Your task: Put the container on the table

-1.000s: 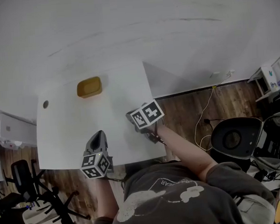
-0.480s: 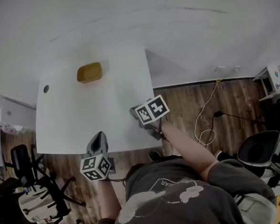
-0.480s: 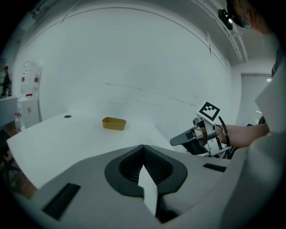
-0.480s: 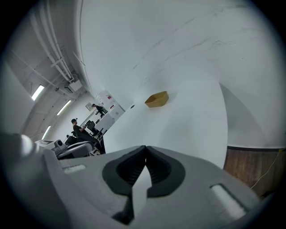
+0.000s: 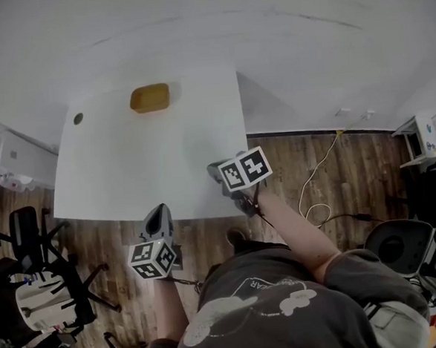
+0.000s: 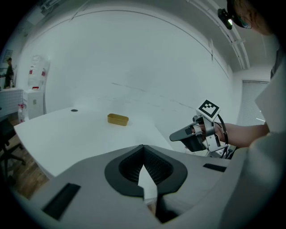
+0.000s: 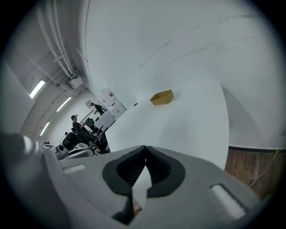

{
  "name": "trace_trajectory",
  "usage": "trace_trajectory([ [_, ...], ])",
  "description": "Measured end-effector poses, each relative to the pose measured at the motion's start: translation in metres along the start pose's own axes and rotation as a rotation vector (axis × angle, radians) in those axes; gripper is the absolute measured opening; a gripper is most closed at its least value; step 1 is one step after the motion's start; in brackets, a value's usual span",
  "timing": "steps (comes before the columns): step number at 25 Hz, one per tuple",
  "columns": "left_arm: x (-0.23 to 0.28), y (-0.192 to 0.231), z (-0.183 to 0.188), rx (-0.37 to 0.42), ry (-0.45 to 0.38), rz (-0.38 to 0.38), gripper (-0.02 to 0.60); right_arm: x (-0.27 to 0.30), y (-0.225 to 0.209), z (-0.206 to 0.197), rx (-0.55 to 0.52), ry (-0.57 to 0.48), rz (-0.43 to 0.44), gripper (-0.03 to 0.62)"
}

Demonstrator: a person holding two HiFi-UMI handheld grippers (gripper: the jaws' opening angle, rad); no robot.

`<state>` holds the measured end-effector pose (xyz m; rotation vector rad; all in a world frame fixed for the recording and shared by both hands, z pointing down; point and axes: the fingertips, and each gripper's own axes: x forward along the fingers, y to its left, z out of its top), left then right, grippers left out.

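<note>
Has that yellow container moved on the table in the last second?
No. The container stays just as near the dark hole; only the camera shifted.

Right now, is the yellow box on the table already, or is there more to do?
Done: the small yellow rectangular container sits on the white table, at the side far from the person. In hand: nothing. The left claw and the right claw are both closed and empty, by the table's near edge, well apart from the container. Left to do: nothing that shows.
</note>
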<state>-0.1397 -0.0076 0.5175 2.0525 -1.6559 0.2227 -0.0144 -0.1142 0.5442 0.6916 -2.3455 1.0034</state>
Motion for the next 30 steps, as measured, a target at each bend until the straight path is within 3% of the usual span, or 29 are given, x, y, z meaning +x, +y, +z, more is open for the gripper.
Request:
trace_trajectory([
  [12,-0.052,-0.012,-0.007,0.008,-0.056,-0.001,-0.003,-0.026,0.035,-0.022,-0.067,-0.039,-0.023,-0.002],
  [30,-0.108,-0.063,-0.037,0.0,-0.082,-0.022,-0.003,-0.101,0.072,-0.06,-0.342,-0.215,-0.15,-0.002],
])
